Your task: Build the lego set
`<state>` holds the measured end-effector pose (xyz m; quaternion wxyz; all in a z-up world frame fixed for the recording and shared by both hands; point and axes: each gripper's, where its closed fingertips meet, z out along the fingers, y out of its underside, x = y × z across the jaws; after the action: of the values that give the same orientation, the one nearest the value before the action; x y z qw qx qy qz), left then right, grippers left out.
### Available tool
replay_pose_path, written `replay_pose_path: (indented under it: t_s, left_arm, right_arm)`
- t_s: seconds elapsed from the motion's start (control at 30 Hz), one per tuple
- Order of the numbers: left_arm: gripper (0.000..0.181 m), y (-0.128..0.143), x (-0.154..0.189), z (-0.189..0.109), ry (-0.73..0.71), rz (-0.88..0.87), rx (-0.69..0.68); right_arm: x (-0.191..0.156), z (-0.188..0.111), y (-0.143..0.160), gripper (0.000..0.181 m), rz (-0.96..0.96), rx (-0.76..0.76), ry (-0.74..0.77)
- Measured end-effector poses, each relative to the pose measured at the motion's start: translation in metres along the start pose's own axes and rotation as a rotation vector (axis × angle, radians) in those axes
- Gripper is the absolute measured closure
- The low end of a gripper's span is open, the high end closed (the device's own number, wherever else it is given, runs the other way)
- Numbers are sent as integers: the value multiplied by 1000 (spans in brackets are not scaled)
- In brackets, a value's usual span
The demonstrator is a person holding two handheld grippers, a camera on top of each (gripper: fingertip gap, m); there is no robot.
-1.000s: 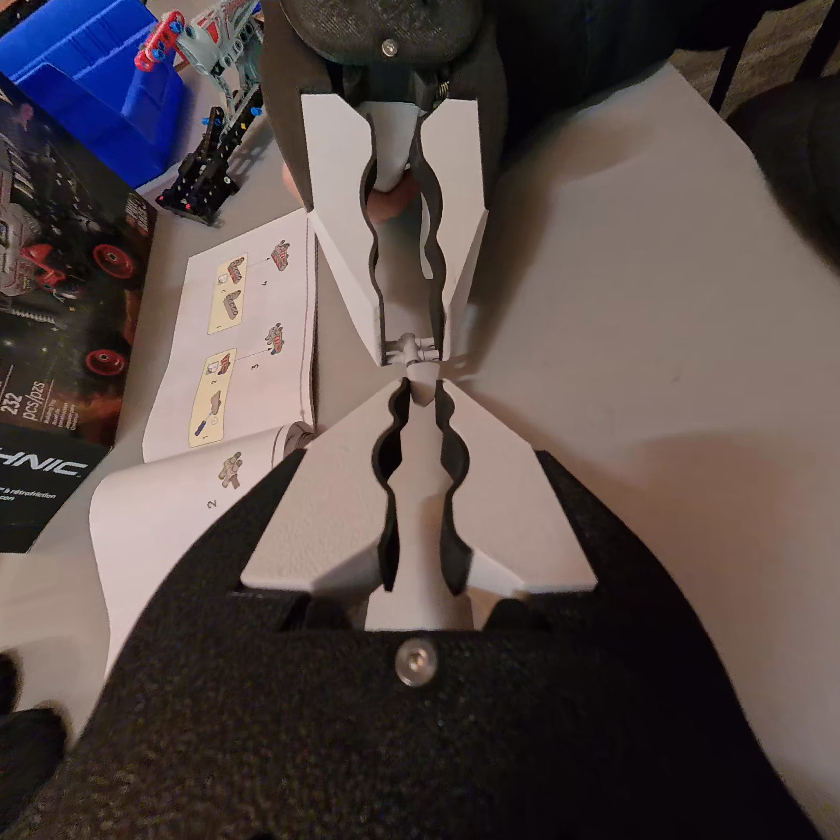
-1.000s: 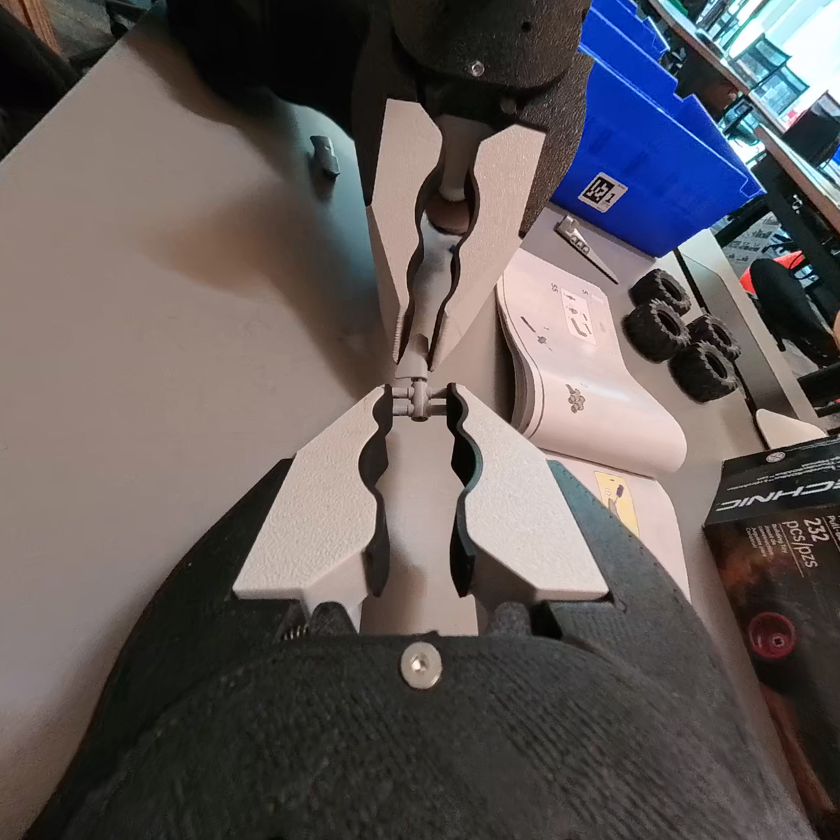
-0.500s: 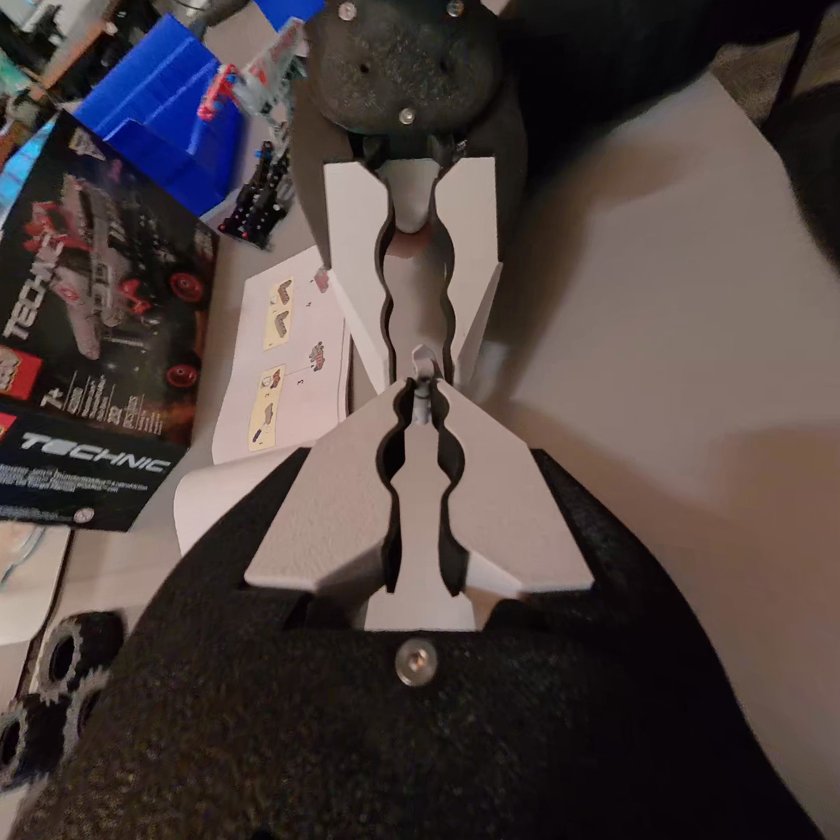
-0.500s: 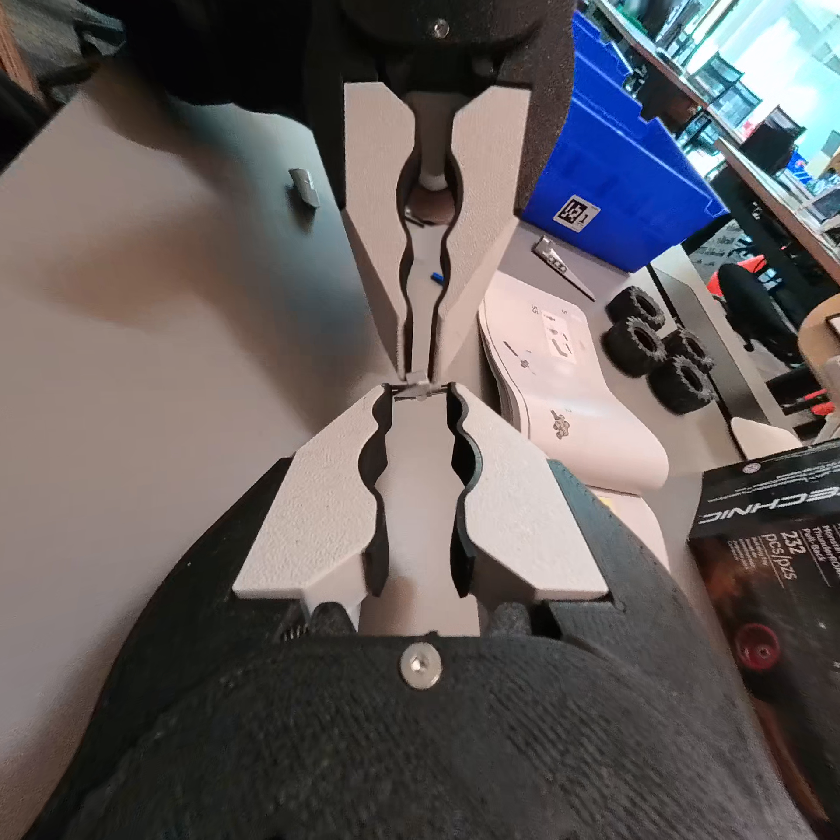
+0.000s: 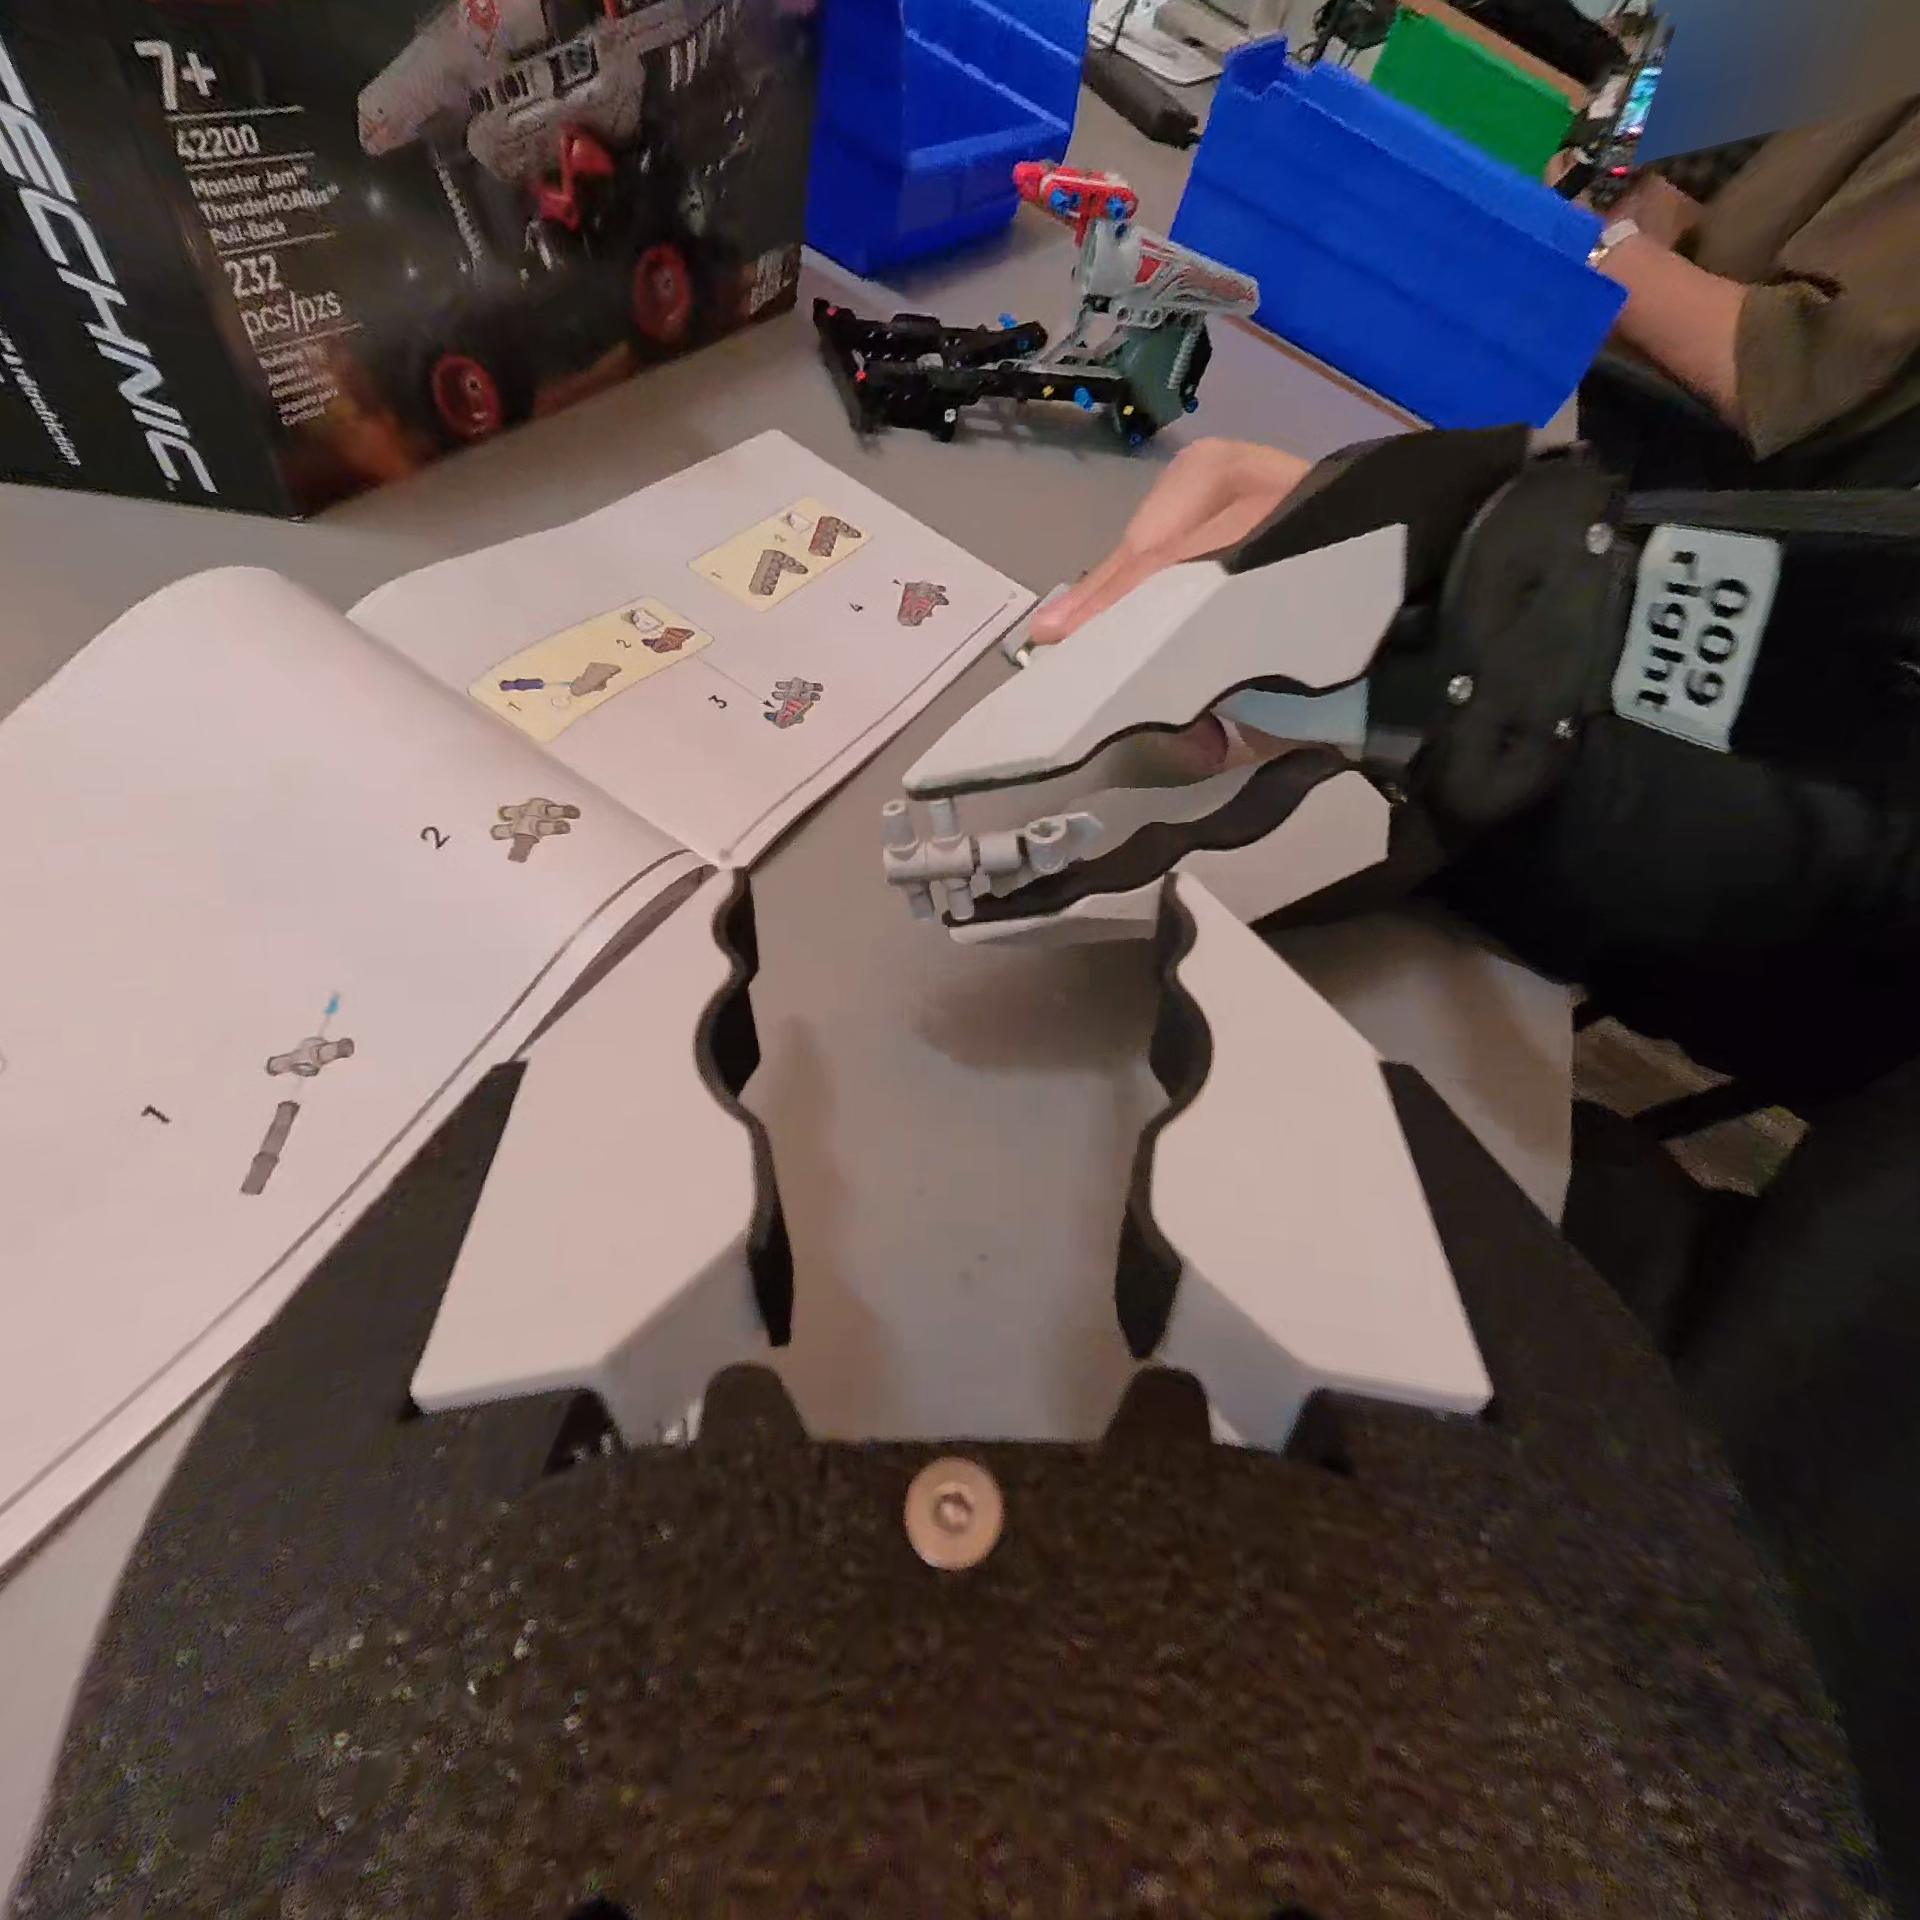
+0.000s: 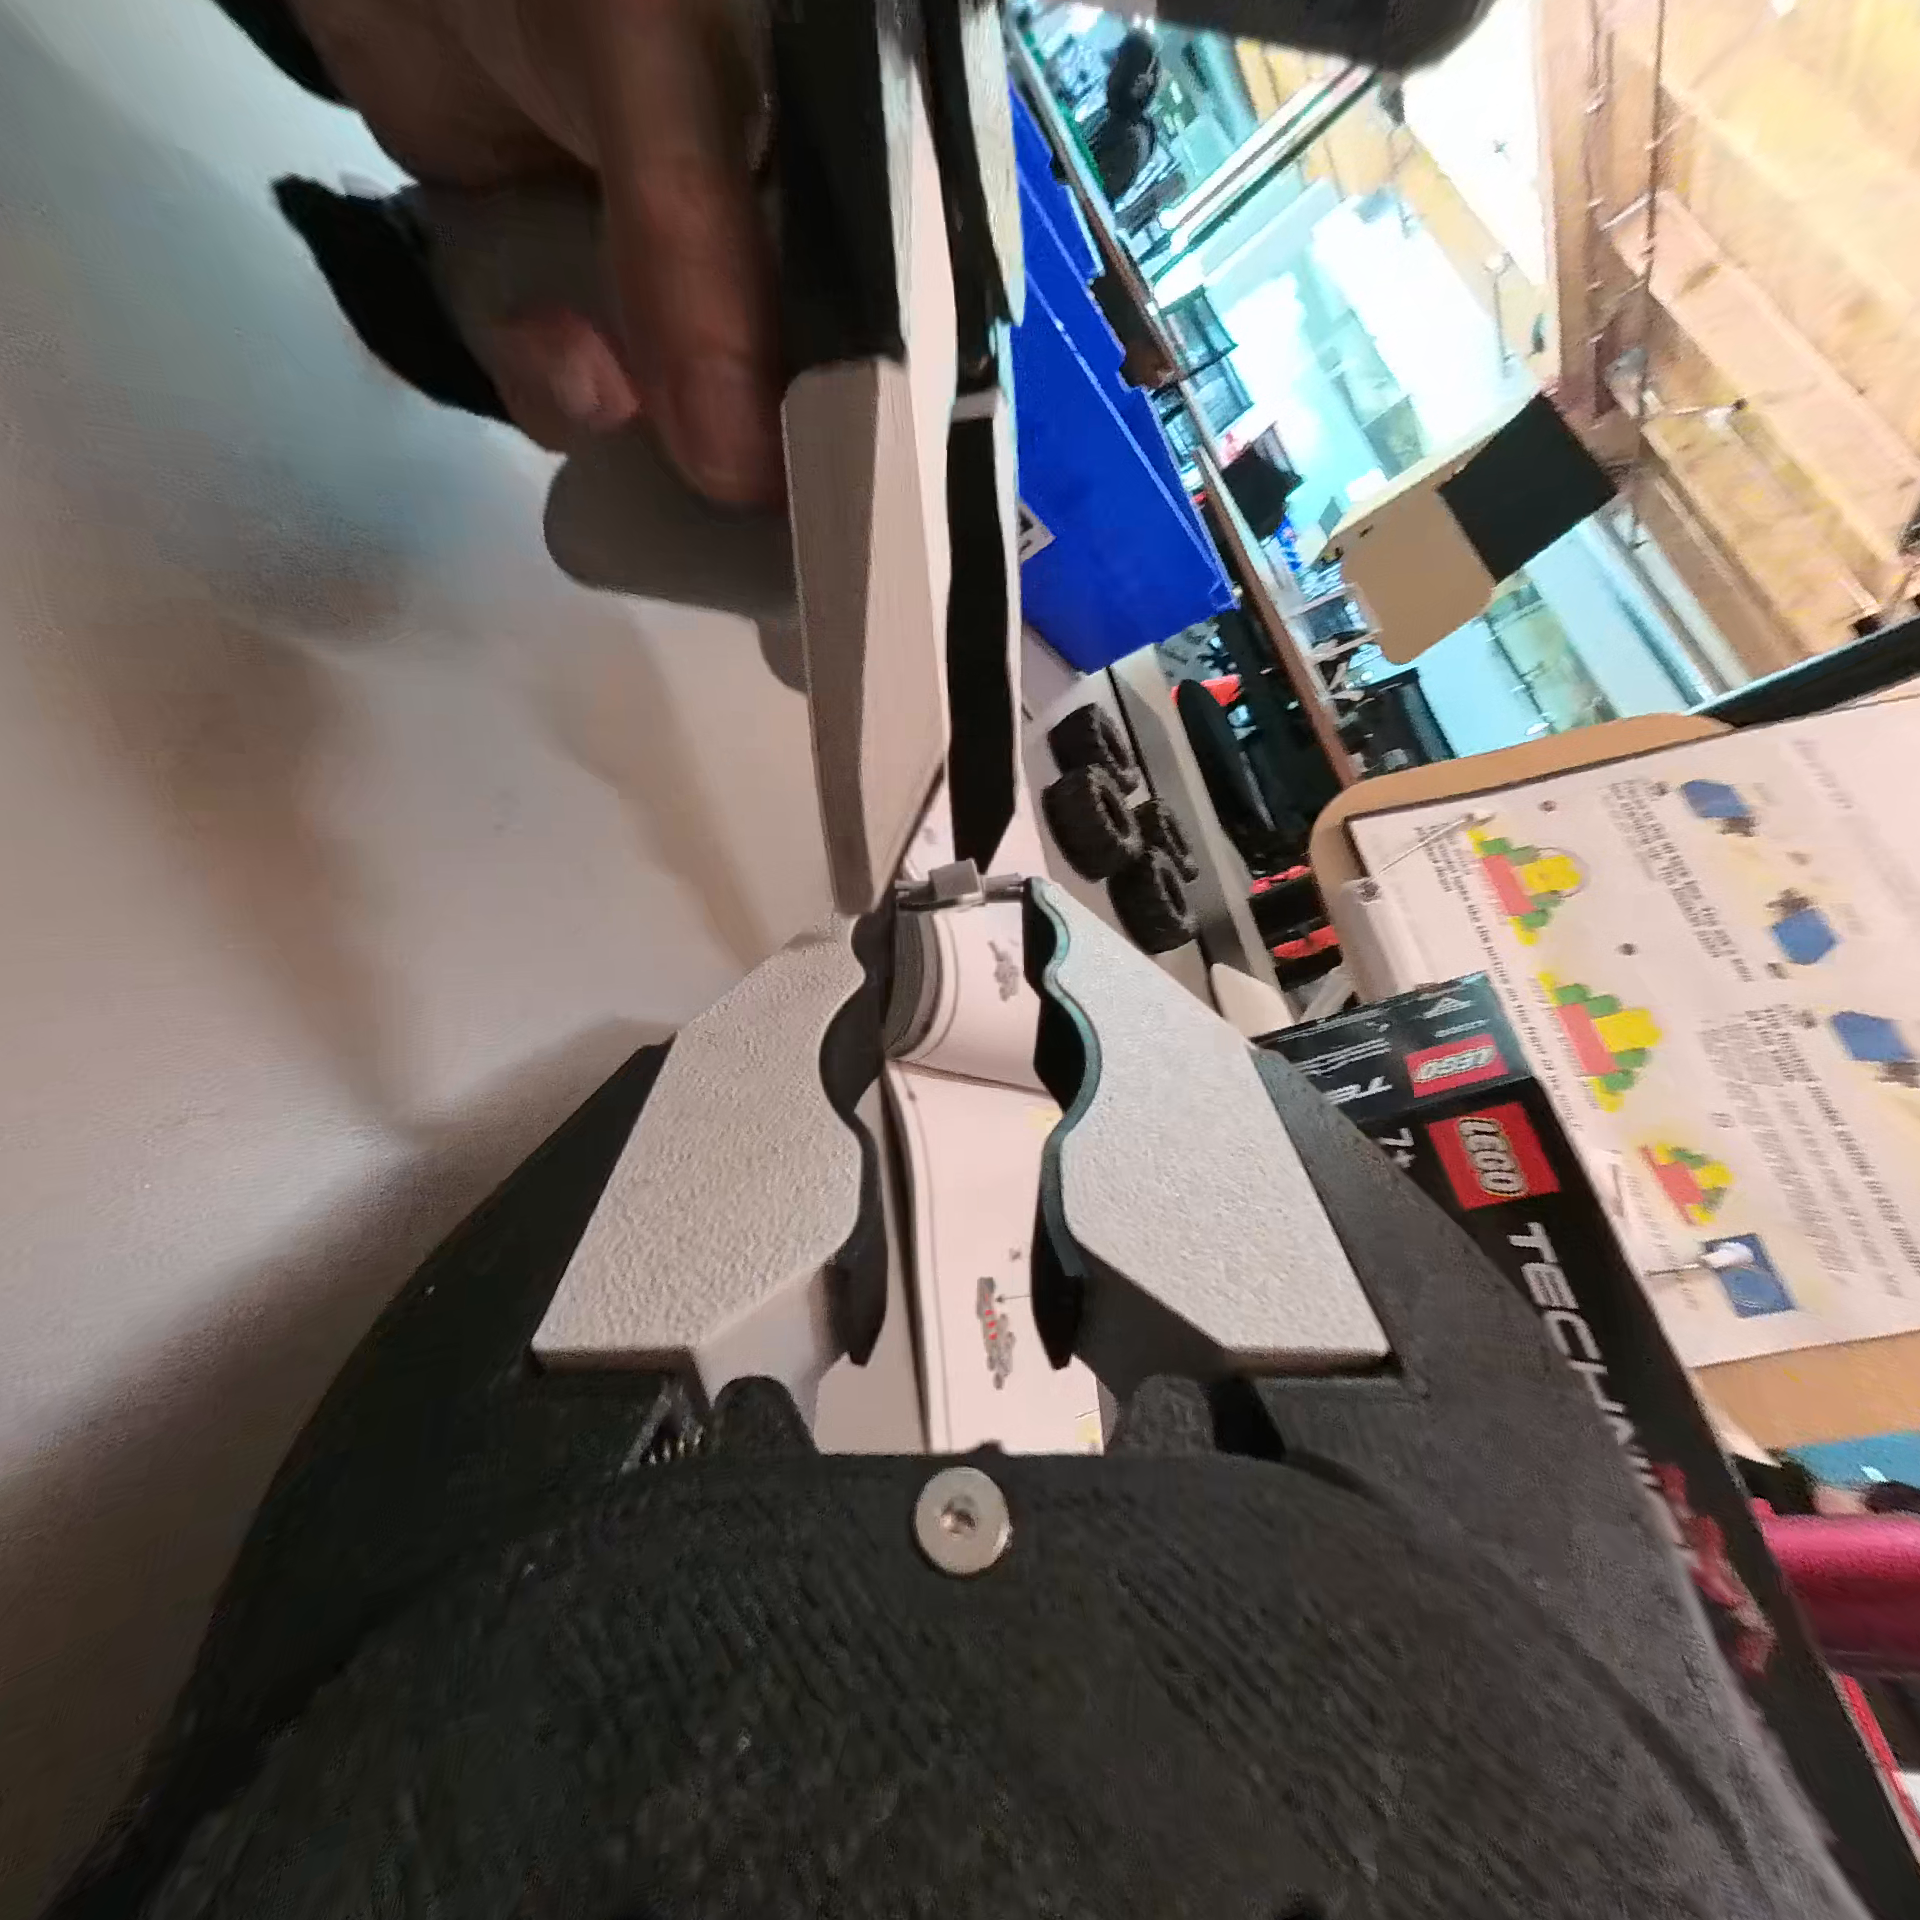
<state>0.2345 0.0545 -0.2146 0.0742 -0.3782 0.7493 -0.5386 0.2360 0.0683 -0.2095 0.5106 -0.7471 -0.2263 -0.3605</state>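
The right gripper (image 5: 940,868) pinches a small grey lego piece (image 5: 971,857) at its fingertips, just ahead of the wide-open, empty left gripper (image 5: 956,914), above the table (image 5: 935,1091); so slight a tip hold could let it twist free.

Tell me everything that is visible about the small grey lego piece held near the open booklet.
The grey lego piece is a small assembly of light grey plastic connectors: a cross-shaped body with short round pins pointing up and down at its far end and a holed connector toward the gripper. It lies roughly level, lifted above the grey table, beside the instruction booklet. Only the right hand-held gripper touches it, pinching it at its fingertips. The left hand-held gripper stands open and apart.
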Motion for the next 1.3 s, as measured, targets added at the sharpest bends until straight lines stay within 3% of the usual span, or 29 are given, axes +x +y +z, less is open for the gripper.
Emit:
replay_pose_path:
  t_s: [0.03,0.3,0.43,0.8,1.3]
  left_arm:
    - [110,-1,1,2,-4,0,10]
    - [121,-13,16,5,70,-81,61]
    - [140,-12,12,6,32,-62,64]
    - [141,-5,7,7,-18,57,40]
    - [142,-4,11,5,96,-41,43]
  right_arm:
    - [1,-1,-2,159,-22,5,15]
    - [7,-3,-7,158,-73,17,76]
    - [7,-2,-8,158,-101,2,89]
    - [3,0,-7,159,-111,7,71]
    - [1,-1,-10,158,-61,65,38]
